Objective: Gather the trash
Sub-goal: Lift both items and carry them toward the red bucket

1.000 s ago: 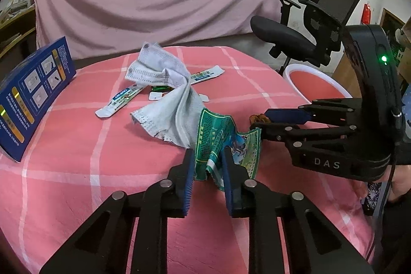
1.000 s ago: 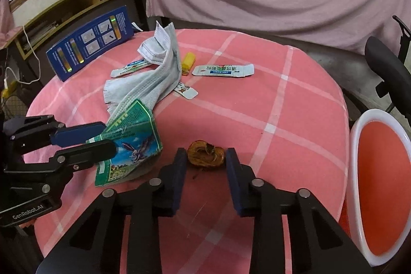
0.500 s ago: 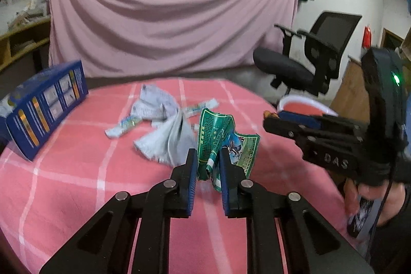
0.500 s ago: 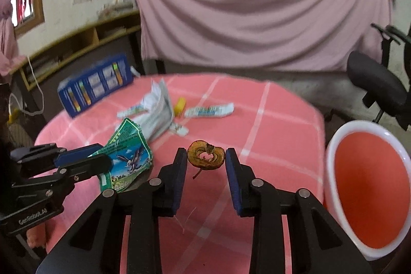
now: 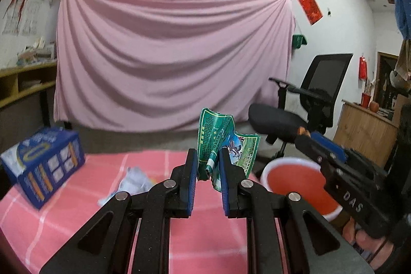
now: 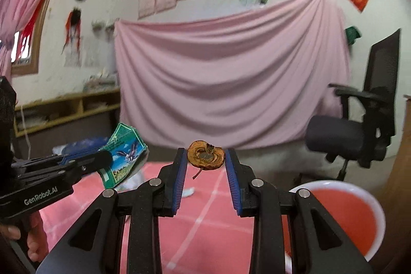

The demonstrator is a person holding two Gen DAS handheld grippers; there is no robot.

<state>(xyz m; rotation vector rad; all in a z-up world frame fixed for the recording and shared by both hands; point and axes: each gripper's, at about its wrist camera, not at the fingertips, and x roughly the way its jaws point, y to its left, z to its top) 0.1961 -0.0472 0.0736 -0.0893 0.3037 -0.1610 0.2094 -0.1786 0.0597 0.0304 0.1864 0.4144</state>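
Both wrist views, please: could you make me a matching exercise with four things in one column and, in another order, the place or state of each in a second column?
Things
1. crumpled green snack wrapper
2. dried brown apple slice
3. blue cardboard box
4. red bin with white rim

Places or states
A. stands on the pink checked tablecloth, at its left side
B. held between the fingers of the right gripper
C. stands open beside the table, below the gripper
D. held between the fingers of the left gripper

Pairs: 1-D, 2-B, 3-A, 4-C
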